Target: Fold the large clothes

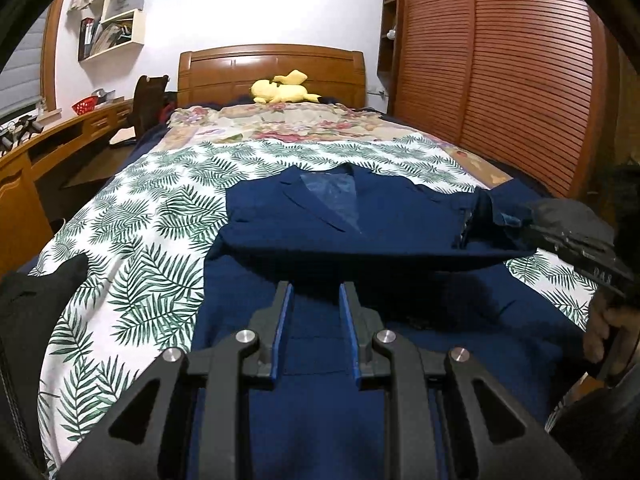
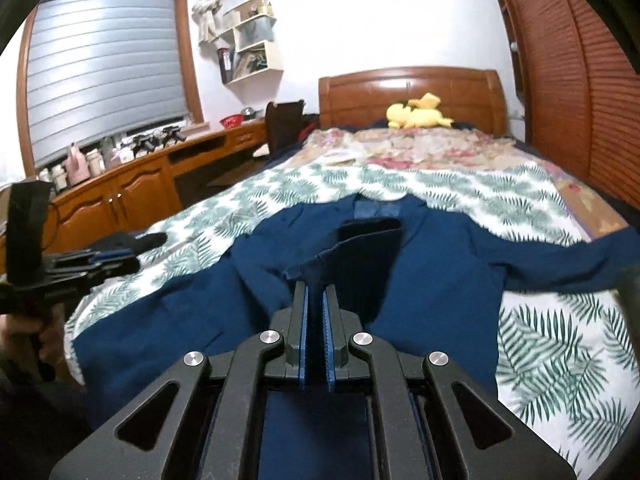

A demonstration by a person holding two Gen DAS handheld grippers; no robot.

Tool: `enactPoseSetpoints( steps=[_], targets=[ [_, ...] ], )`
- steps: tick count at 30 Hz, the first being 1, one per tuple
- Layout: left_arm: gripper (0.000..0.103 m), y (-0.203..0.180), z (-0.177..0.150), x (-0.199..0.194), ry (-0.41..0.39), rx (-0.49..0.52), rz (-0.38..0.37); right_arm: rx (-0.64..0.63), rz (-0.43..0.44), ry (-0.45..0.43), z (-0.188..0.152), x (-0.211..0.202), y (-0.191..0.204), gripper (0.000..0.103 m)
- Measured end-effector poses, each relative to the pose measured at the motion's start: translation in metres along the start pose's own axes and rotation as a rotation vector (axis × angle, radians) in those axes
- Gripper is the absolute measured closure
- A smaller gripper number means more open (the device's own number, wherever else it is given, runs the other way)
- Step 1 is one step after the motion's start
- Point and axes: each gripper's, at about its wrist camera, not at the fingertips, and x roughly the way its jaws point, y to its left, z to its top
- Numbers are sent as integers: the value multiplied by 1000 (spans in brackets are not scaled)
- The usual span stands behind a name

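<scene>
A navy blue suit jacket (image 1: 352, 216) lies face up on the leaf-print bedspread (image 1: 152, 208), collar toward the headboard. My left gripper (image 1: 316, 288) is open and empty, hovering above the jacket's lower front. My right gripper (image 2: 314, 290) is shut on the jacket's sleeve cuff (image 2: 320, 264) and holds it lifted over the jacket's body (image 2: 440, 280). In the left wrist view the right gripper (image 1: 516, 220) shows at the right, clamped on the sleeve end. In the right wrist view the left gripper (image 2: 120, 260) shows at the far left.
A yellow plush toy (image 1: 282, 88) lies by the wooden headboard (image 1: 272, 64). A floral blanket (image 1: 272, 124) covers the bed's far part. A wooden desk (image 2: 132, 176) runs along the left. A louvred wardrobe (image 1: 500, 72) stands on the right. A black garment (image 1: 36, 300) lies at the bed's left edge.
</scene>
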Motion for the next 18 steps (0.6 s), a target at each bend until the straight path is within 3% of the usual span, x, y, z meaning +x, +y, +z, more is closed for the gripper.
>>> enactPoseSetpoints(
  steps=[11,13,17,18],
  targets=[
    [81,-9,-4,1,0,-8,-9,23,6,162,-50,0,7,95],
    [81,-10,-7,1,-2,-13,-8,18,-3,156,-53,-3,7,87],
    [81,-11,-11,3,-3,-15,-4,27,-14,102,-45,-17,2,50],
    [81,-12,-13,3,-3,-13,1,28,-16,93,-42,-18,0,48]
  ],
)
